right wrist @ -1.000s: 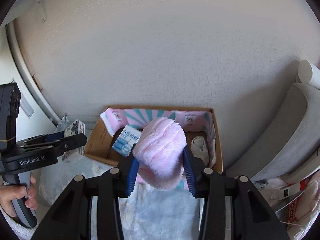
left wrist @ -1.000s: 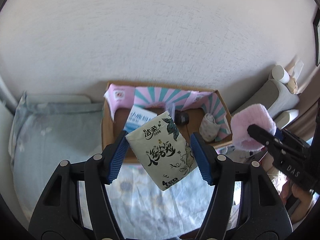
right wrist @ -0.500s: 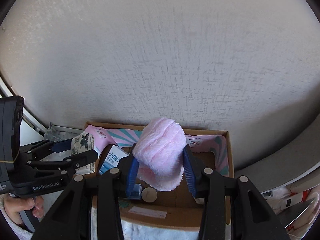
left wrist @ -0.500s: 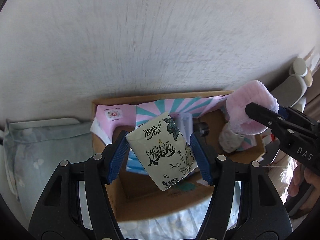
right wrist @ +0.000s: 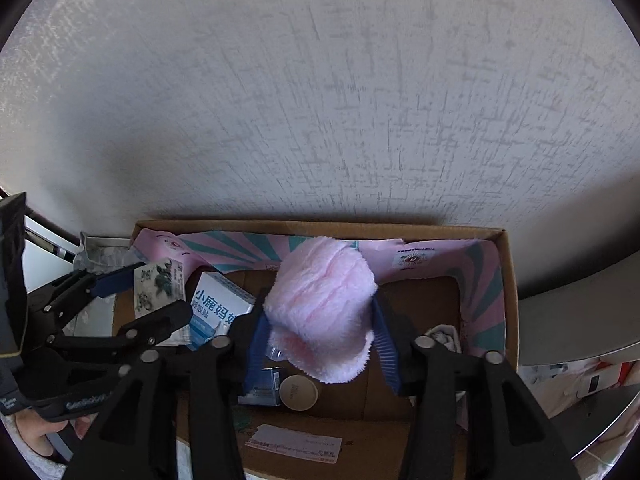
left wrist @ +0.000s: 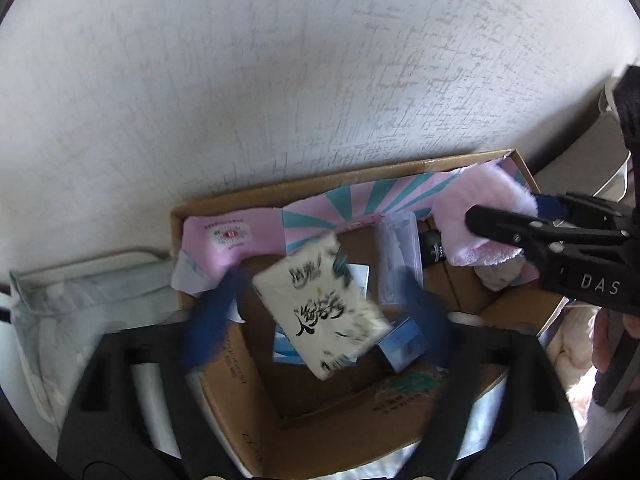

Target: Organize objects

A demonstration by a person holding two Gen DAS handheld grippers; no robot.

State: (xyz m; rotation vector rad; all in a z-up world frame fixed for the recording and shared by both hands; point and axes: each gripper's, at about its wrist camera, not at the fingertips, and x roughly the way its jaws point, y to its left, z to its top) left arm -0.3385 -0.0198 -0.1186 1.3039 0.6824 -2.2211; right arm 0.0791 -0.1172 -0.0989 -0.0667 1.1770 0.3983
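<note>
A cardboard box [left wrist: 304, 188] with pink and teal striped lining stands against the wall; it also shows in the right wrist view [right wrist: 508, 280]. My left gripper [left wrist: 316, 312] is over the box, its blurred blue fingers spread wide apart from the white tissue pack [left wrist: 320, 304], which hangs between them without touching either. That pack shows in the right wrist view [right wrist: 158, 286]. My right gripper [right wrist: 320, 320] is shut on a fluffy pink cloth [right wrist: 324, 304] above the box's right half; the cloth shows in the left wrist view [left wrist: 476, 220].
In the box lie a blue and white carton [right wrist: 220, 308], a small dark box [right wrist: 264, 384], a round tan lid [right wrist: 298, 392] and a rolled pale cloth [right wrist: 444, 336]. A grey pillow [left wrist: 80, 292] lies left of the box. A grey cushion [right wrist: 572, 320] stands on the right.
Both grippers moved forward and down over the box. My left gripper's fingers spread apart and let go of the tissue pack. The right gripper still holds the pink cloth.
</note>
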